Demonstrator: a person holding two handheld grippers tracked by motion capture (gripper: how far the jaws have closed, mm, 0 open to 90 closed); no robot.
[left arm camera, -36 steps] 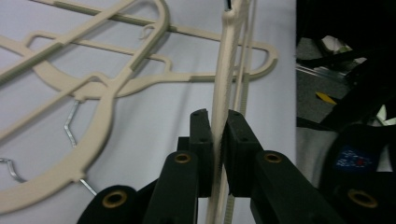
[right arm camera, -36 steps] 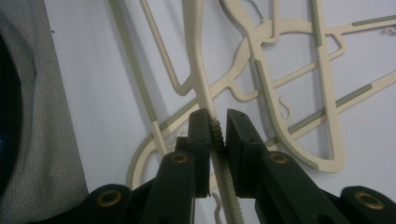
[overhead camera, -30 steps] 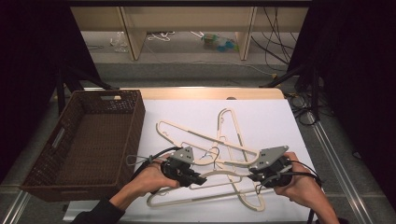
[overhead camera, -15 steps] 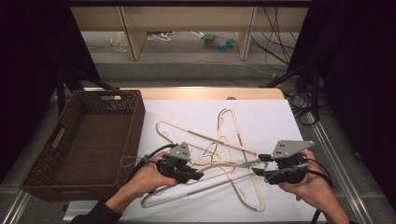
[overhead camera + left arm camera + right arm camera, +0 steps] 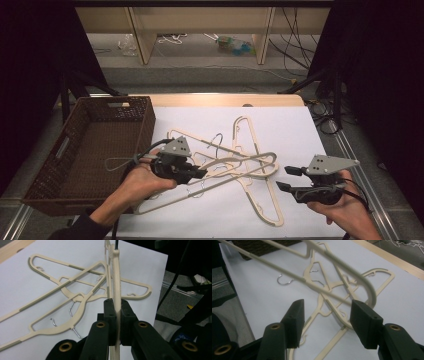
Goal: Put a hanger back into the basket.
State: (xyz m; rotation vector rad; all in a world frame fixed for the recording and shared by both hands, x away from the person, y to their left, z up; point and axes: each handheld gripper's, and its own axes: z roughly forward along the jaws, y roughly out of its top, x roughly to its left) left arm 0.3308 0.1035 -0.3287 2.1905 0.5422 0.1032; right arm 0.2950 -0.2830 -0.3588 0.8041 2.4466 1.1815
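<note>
My left hand-held gripper (image 5: 200,173) points across the surface (image 5: 300,130), pinching a cream hanger (image 5: 235,167) lifted above the hanger pile (image 5: 250,145). My right hand-held gripper (image 5: 285,178), level and aimed left, has just been opening, nothing between its jaws. I see no readable writing.

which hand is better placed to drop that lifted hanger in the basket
Left. The left hand-held gripper is clamped on the raised cream plastic hanger, beside the brown wicker basket. The right hand-held gripper is open, holding nothing, on the far side.

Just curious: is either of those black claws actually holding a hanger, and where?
The left gripper clamps a cream hanger by its thin bar; the right gripper holds nothing.
</note>
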